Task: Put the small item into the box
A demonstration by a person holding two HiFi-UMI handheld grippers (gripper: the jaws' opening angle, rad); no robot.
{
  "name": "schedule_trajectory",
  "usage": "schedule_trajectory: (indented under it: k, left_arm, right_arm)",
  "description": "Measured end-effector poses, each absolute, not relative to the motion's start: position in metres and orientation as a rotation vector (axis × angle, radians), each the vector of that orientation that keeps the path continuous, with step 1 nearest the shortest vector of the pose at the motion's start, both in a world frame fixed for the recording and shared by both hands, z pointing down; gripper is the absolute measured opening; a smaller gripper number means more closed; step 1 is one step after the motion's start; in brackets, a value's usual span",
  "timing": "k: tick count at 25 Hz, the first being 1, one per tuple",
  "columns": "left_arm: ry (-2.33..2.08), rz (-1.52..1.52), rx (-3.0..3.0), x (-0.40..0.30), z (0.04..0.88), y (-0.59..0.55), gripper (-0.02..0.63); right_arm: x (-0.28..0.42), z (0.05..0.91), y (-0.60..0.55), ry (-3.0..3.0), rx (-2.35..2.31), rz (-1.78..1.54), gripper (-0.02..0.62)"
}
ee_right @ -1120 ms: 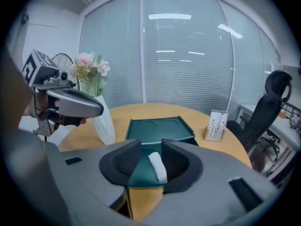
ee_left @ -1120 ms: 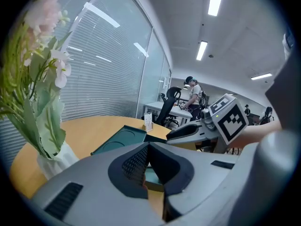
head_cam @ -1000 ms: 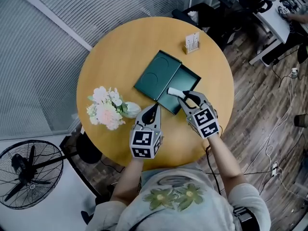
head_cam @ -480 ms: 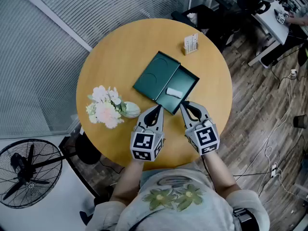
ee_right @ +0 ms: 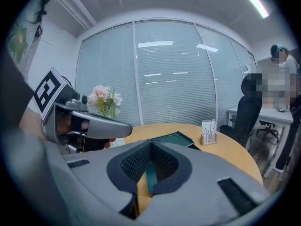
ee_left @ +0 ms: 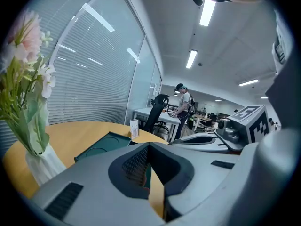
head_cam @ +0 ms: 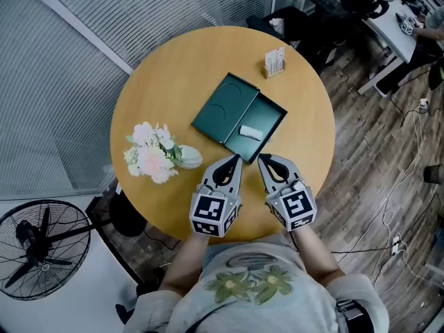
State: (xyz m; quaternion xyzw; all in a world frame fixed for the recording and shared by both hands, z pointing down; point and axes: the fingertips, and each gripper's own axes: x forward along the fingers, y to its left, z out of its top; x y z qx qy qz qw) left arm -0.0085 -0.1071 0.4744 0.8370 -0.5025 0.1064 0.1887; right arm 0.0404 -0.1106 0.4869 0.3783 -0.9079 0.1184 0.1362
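A dark green box (head_cam: 272, 116) lies open in the middle of the round wooden table (head_cam: 159, 82), its lid (head_cam: 225, 107) flat on the left. A small white item (head_cam: 251, 132) lies inside the box's right half. Both grippers hover side by side at the table's near edge, short of the box. My left gripper (head_cam: 236, 160) is shut and empty. My right gripper (head_cam: 262, 159) is shut too, with nothing between its jaws. In the left gripper view the shut jaws (ee_left: 148, 147) point toward the box (ee_left: 101, 146). The right gripper view shows shut jaws (ee_right: 151, 145) before the box (ee_right: 175, 137).
A vase of pink and white flowers (head_cam: 156, 157) stands left of my left gripper. A small card stand (head_cam: 276, 62) sits at the table's far right edge. A floor fan (head_cam: 41, 248) is down to the left, and office chairs (head_cam: 291, 19) stand beyond the table.
My right gripper let go of the white item, which now lies in the box, pulled back to the near edge and shut. The left gripper shifted slightly to the right.
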Motion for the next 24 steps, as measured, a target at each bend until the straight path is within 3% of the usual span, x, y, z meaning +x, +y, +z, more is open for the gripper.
schedule_trajectory:
  k: [10, 24]
  left_arm:
    - [-1.399, 0.253, 2.338, -0.007, 0.475, -0.101, 0.000]
    - [-1.408, 0.417, 2.369, -0.004, 0.491, -0.095, 0.000]
  right_arm:
    - [0.040, 0.486, -0.108, -2.624, 1.097, 0.333, 0.003]
    - [0.040, 0.492, -0.104, -2.620, 1.074, 0.345, 0.003]
